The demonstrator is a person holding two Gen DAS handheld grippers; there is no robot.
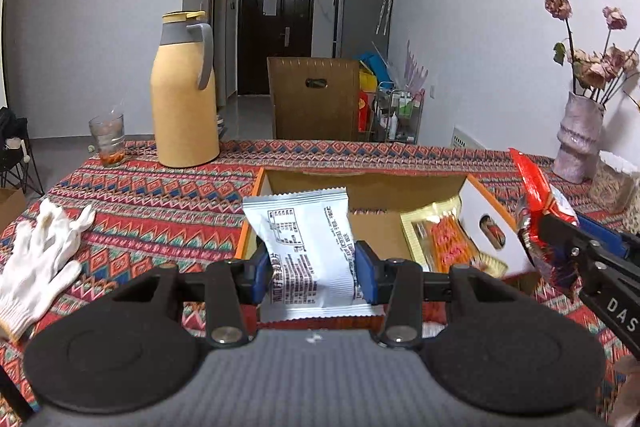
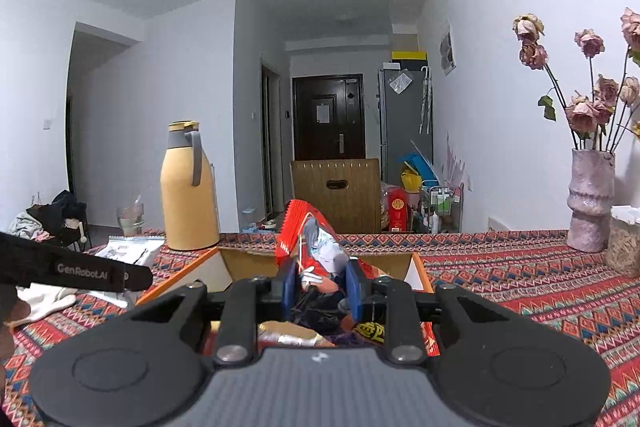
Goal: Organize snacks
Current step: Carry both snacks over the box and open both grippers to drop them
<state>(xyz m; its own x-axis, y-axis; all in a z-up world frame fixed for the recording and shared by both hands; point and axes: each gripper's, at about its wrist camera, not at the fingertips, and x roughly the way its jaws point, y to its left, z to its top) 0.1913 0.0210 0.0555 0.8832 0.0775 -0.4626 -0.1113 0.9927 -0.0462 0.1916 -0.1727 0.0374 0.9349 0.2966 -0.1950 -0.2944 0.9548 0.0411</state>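
My left gripper (image 1: 314,273) is shut on a white snack packet (image 1: 304,243) with black print, held above the near edge of an open cardboard box (image 1: 256,195) with orange rims. Inside the box lies a yellow packet of orange snacks (image 1: 448,239). My right gripper (image 2: 320,289) is shut on a red snack bag (image 2: 310,243), lifted in front of the same box (image 2: 418,267). From the left wrist view the red bag (image 1: 536,187) and right gripper (image 1: 560,227) sit at the box's right side. The right wrist view catches the white packet (image 2: 128,249) at left.
A yellow thermos jug (image 1: 184,91) and a glass (image 1: 107,141) stand at the back left of the patterned tablecloth (image 1: 160,195). A white glove (image 1: 40,259) lies at left. A vase of dried roses (image 1: 580,139) and a jar (image 1: 614,181) stand at right. A brown chair (image 1: 314,99) is behind the table.
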